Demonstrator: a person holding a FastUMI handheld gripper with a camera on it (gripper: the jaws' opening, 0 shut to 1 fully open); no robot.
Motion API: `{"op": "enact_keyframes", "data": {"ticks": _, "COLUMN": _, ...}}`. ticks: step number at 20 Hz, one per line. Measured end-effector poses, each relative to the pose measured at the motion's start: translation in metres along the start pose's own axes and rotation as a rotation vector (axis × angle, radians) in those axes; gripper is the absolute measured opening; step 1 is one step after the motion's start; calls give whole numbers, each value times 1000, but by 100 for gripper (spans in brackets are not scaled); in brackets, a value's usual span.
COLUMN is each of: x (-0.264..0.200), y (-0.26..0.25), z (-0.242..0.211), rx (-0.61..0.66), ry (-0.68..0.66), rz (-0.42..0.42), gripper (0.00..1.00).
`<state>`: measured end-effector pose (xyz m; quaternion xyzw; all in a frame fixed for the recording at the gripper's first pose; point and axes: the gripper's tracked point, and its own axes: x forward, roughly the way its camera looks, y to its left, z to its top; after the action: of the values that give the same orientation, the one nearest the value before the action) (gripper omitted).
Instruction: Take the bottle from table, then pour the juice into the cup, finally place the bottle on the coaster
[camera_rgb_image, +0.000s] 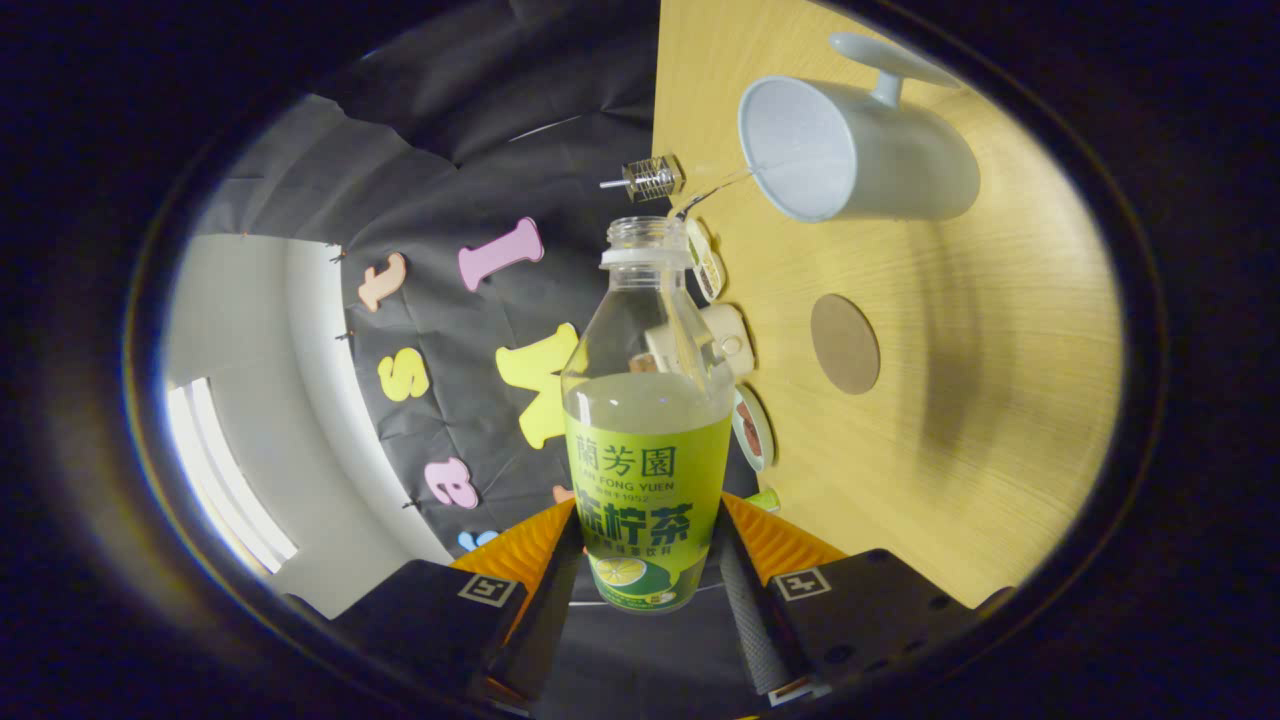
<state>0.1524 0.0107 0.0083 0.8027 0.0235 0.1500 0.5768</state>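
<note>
One gripper (645, 560), jaws clamped on the lower body of one uncapped bottle (647, 420) partly filled with juice. Right of it, on the wooden table (1000, 400): one round coaster (845, 343), bare tabletop around it, and one white cup (860, 150).

The wooden table (980, 400) fills the side toward 3 o'clock. On it sit a white cup (860, 150) at 1 o'clock and 1 round brown coaster (845, 343) just below it. Small jars (735, 345) line the table's edge, right behind the bottle (648, 420).
</note>
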Motion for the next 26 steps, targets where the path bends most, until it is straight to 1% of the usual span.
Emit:
{"op": "enact_keyframes", "data": {"ticks": 13, "x": -3, "y": 19, "z": -3, "rx": 62, "ry": -4, "rz": 34, "gripper": 78}}
{"op": "enact_keyframes", "data": {"ticks": 17, "x": -2, "y": 29, "z": -2, "rx": 89, "ry": -9, "rz": 58, "gripper": 78}}
{"op": "enact_keyframes", "data": {"ticks": 26, "x": -2, "y": 40, "z": -1, "rx": 130, "ry": -19, "rz": 76, "gripper": 78}}
